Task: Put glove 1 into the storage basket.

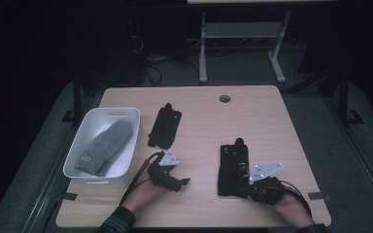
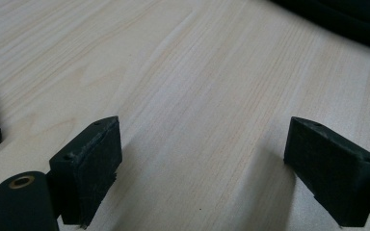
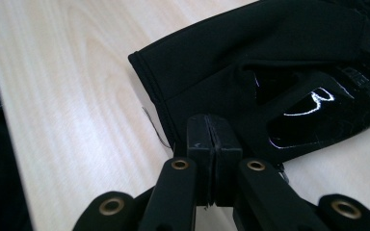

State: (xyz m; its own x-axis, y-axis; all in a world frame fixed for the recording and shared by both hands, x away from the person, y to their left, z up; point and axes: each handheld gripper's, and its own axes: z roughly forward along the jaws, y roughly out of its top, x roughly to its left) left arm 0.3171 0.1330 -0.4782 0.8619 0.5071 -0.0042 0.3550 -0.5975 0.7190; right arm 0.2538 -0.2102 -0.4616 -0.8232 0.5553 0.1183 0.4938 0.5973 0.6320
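Note:
Two black gloves lie on the wooden table (image 1: 272, 121). One glove (image 1: 164, 126) is left of the middle; the other (image 1: 232, 167) lies at the front right. My right gripper (image 1: 246, 187) is at that second glove's near end. In the right gripper view its jaws (image 3: 214, 144) are pressed together at the cuff corner of the glove (image 3: 270, 62), and the hem runs in behind the pads. My left gripper (image 1: 180, 183) rests low over bare wood between the gloves. Its pads (image 2: 89, 163) stand wide apart with nothing between them.
A white bin (image 1: 126, 145) stands at the table's left side with a grey mitten (image 1: 104, 145) inside. A round cable hole (image 1: 225, 98) is near the far edge. The person's forearms come in at the front edge. Beyond the table stand desk legs (image 1: 203, 48) on a dark floor.

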